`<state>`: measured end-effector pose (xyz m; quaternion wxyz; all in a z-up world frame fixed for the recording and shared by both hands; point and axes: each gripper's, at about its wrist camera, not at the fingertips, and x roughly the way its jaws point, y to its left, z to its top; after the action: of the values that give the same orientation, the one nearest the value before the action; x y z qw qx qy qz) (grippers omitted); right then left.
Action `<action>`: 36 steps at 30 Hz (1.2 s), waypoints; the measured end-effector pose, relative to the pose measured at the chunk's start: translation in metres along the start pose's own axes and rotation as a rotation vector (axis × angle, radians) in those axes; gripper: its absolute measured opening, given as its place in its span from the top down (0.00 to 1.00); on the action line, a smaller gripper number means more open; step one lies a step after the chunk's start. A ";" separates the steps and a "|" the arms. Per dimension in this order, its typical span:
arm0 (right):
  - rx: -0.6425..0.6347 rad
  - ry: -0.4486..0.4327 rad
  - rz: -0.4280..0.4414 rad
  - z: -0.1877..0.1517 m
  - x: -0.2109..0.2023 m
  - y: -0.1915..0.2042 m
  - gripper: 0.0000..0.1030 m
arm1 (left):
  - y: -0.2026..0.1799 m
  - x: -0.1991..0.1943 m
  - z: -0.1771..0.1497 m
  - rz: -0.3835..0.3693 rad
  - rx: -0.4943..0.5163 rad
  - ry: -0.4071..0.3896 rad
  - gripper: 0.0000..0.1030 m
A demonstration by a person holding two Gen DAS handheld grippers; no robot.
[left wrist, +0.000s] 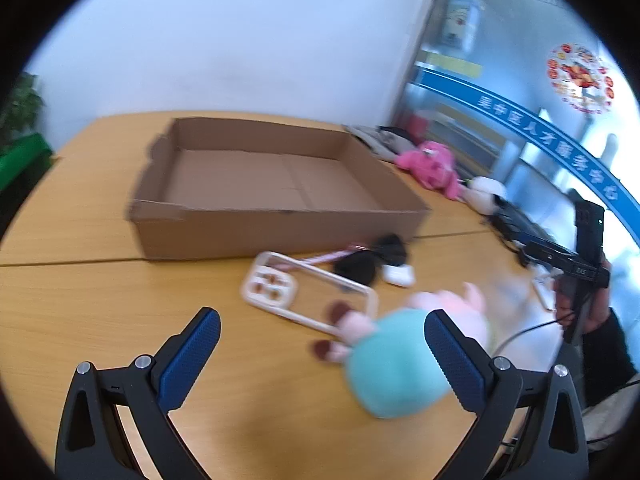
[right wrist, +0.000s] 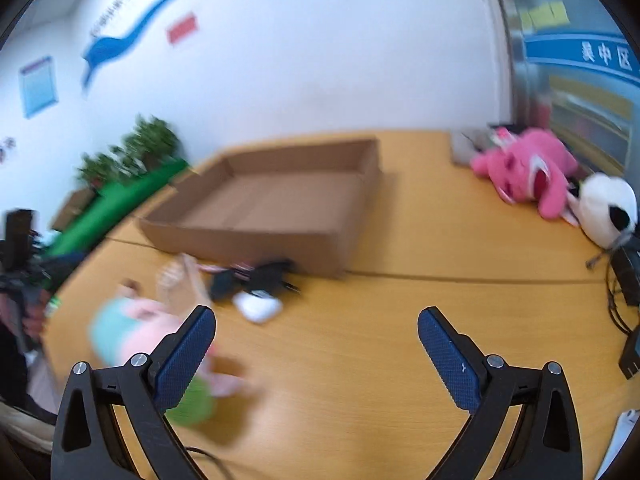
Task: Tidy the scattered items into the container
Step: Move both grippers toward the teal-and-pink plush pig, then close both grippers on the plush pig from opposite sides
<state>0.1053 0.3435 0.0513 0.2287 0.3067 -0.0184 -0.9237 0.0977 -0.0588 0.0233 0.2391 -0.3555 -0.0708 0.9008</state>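
Left gripper (left wrist: 322, 326): jaws spread wide, gripping nothing.
Right gripper (right wrist: 316, 326): jaws wide apart, likewise empty.
Cardboard box (left wrist: 224, 230): open on the tabletop (left wrist: 80, 300).
Scattered items: phone case (left wrist: 308, 292), plush toy (left wrist: 396, 360), white earbud case (left wrist: 398, 274), just before the box.

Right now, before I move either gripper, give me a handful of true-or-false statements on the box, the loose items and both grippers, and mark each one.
1. The cardboard box already holds a plush toy. False: its inside shows only bare cardboard.
2. The left gripper is open. True: its jaws stand wide apart and hold nothing.
3. The phone case lies on the table in front of the box. True.
4. The right gripper is shut on the white earbud case. False: it is open, and the case lies on the table beyond it.
5. The pink plush lies inside the box. False: it lies on the table, off to the box's right.
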 end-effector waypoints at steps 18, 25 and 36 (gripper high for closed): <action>-0.057 0.279 0.215 -0.077 0.099 0.101 0.05 | -0.021 0.087 -0.041 -0.197 -0.059 0.208 0.10; -0.047 0.312 0.243 -0.083 0.109 0.108 0.19 | -0.024 0.082 -0.043 -0.206 -0.037 0.218 0.24; -0.095 0.166 0.222 -0.032 0.069 0.132 0.29 | -0.046 0.024 0.000 -0.144 0.069 0.054 0.34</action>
<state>0.1291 0.1993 0.0094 0.3443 0.3669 0.0103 -0.8641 0.0997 -0.0067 0.0225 0.3173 -0.3652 -0.0584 0.8732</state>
